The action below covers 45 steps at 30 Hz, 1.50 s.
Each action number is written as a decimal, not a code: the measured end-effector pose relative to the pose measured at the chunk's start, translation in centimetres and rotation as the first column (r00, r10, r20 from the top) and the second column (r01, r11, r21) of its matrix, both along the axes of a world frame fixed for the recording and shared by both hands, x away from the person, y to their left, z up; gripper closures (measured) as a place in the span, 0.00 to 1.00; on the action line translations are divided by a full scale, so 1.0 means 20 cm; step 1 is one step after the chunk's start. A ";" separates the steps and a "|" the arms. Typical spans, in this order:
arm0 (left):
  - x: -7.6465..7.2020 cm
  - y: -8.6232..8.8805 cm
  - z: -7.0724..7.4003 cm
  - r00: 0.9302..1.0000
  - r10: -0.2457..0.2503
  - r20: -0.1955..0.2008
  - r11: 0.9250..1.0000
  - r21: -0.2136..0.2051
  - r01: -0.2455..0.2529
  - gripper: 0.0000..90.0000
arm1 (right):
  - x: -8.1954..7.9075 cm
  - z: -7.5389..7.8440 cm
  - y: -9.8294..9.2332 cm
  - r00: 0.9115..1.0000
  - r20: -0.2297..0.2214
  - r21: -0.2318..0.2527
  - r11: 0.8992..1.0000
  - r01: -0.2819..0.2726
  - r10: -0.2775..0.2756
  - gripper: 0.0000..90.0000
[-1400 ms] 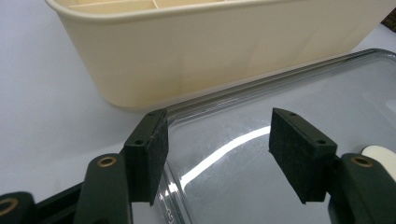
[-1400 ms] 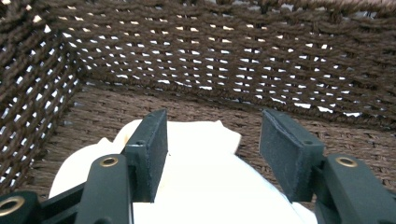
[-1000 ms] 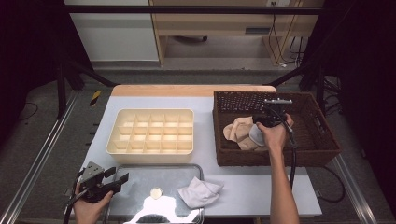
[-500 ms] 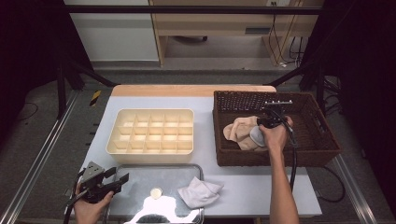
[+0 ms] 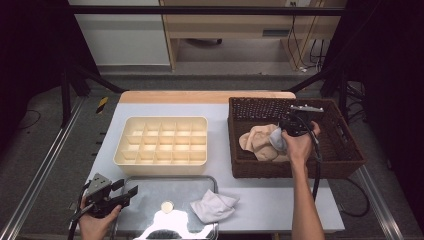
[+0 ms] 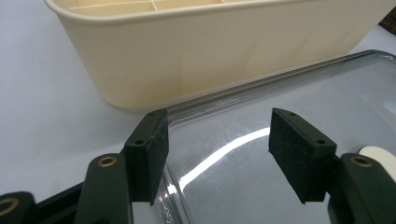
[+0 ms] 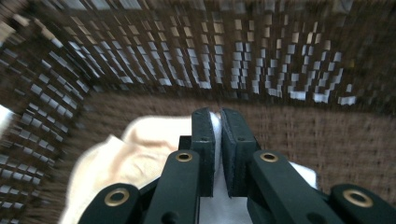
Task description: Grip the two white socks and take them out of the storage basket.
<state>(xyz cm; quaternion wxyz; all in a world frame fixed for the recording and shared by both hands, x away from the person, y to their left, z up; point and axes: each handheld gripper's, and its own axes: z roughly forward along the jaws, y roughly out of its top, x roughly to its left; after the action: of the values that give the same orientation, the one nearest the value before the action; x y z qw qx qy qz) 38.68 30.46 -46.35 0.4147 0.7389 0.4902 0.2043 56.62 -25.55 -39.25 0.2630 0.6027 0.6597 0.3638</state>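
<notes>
Cloth is what the right gripper [image 5: 286,131] works on: inside the dark wicker basket [image 5: 345,150] at the table's right edge, its jaws have just been closing and now stand nearly together, pinching a fold of a pale grey-white cloth [image 5: 276,141]. In the right gripper view the two black pads [image 7: 204,140] press a thin white strip of fabric between them, so the grip looks made. That cloth lies on top of a heap of beige cloths [image 5: 256,141] toward the basket's near-left corner, directly under and just left of the gripper, which points down into the basket from above.

The left gripper [image 5: 126,192] hangs at the table's near-left corner with its jaws apart and nothing between them, just over the left rim of the metal tray [image 5: 202,181]. Its own view looks across the tray's shiny floor toward the cream divided organizer [image 5: 160,161] behind it. Another white cloth [image 5: 214,206] already lies crumpled at the tray's right end, beside a small round disc [image 5: 166,205].

The right hand [image 5: 299,147] is the only one near the basket, so the lift falls to it. The likely path runs up out of the basket, then left and toward the near edge, to the tray.
</notes>
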 end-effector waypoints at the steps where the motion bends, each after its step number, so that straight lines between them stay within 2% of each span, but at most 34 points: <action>1: 0.00 0.00 0.00 1.000 -0.001 -0.001 1.000 0.001 0.001 0.42 | -0.01 0.02 0.00 1.000 0.020 0.002 1.000 -0.009 0.009 0.95; 5: 0.00 0.00 0.00 1.000 -0.002 0.000 1.000 0.000 0.002 0.42 | -0.06 0.11 0.02 0.994 0.097 0.028 0.998 -0.048 0.045 0.94; 11: 0.00 -0.01 0.00 1.000 -0.005 -0.001 1.000 -0.001 0.005 0.42 | -0.13 0.24 0.07 0.978 0.186 0.044 0.993 -0.106 0.096 0.94; 19: 0.00 -0.01 0.00 1.000 -0.005 -0.002 1.000 0.000 0.005 0.42 | -0.20 0.36 0.11 0.954 0.261 0.054 0.985 -0.166 0.146 0.94; 24: 0.00 -0.01 0.00 1.000 -0.007 -0.003 1.000 -0.001 0.007 0.42 | -0.23 0.40 0.12 0.942 0.294 0.070 0.979 -0.190 0.162 0.94; 30: 0.00 -0.01 0.00 1.000 -0.005 0.001 1.000 0.002 0.005 0.42 | -0.26 0.45 0.14 0.927 0.330 0.069 0.975 -0.213 0.179 0.94; 36: 0.00 -0.01 0.00 1.000 -0.006 -0.001 1.000 0.000 0.006 0.42 | -0.30 0.54 0.15 0.911 0.363 0.055 0.972 -0.230 0.195 0.94; 40: -0.01 -0.01 0.00 1.000 -0.006 0.003 1.000 0.000 0.006 0.42 | -0.34 0.59 0.16 0.896 0.391 0.053 0.967 -0.248 0.209 0.94; 45: -0.01 -0.01 0.00 1.000 -0.008 0.003 1.000 0.002 0.008 0.42 | -0.38 0.63 0.19 0.880 0.412 0.048 0.958 -0.281 0.237 0.94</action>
<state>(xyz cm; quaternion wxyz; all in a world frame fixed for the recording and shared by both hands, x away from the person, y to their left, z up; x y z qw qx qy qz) 38.57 30.17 -46.29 0.4153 0.7410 0.4866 0.2041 48.93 -21.83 -26.71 0.3094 0.4342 0.6459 0.5463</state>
